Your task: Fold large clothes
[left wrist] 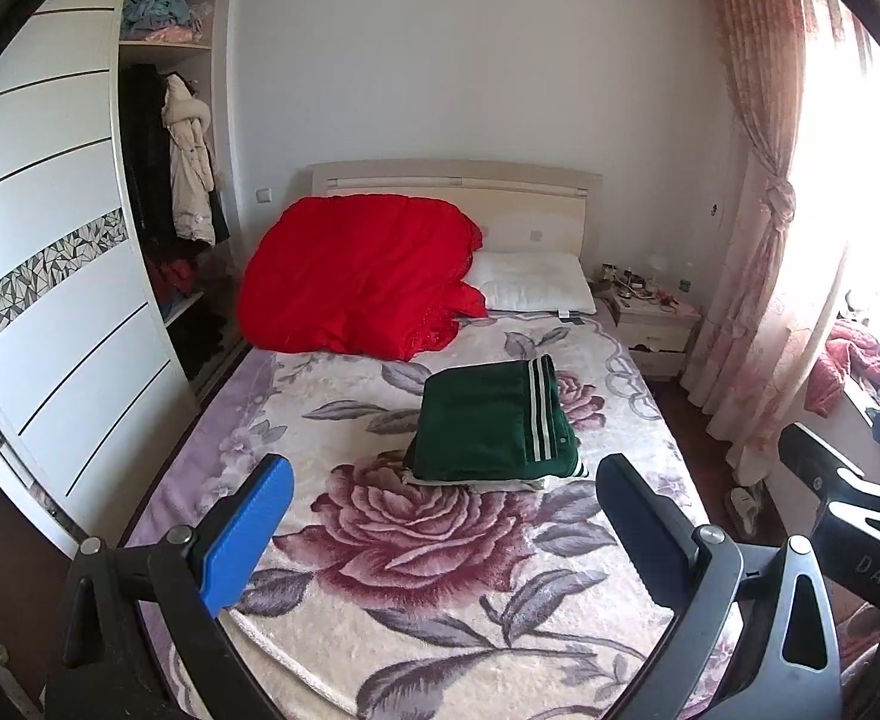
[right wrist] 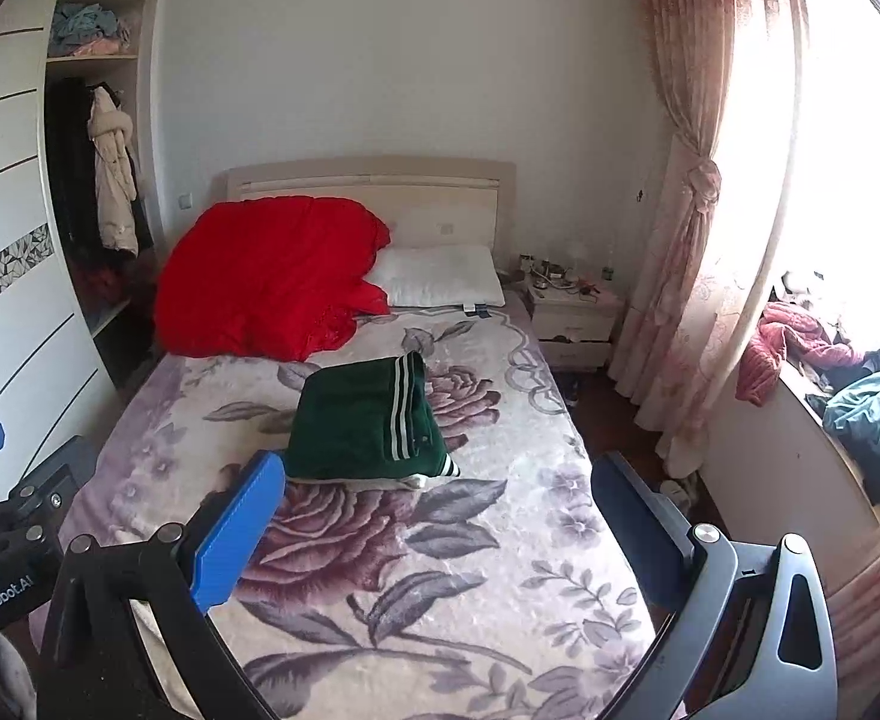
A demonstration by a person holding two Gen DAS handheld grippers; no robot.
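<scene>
Green garment (left wrist: pixel 490 417) with white side stripes lies folded into a compact rectangle mid-bed on the floral blanket (left wrist: pixel 428 546), its edges squared, a sign the fold appears complete. Both hand-held grippers hang above the foot of the bed, well apart from the cloth, left gripper (left wrist: pixel 440 528) and right gripper (right wrist: pixel 440 528) each spread wide and holding nothing. A red quilt (left wrist: pixel 359 276) is bunched against the headboard beside a white pillow (left wrist: pixel 535 288), leaving the middle free as folding space.
</scene>
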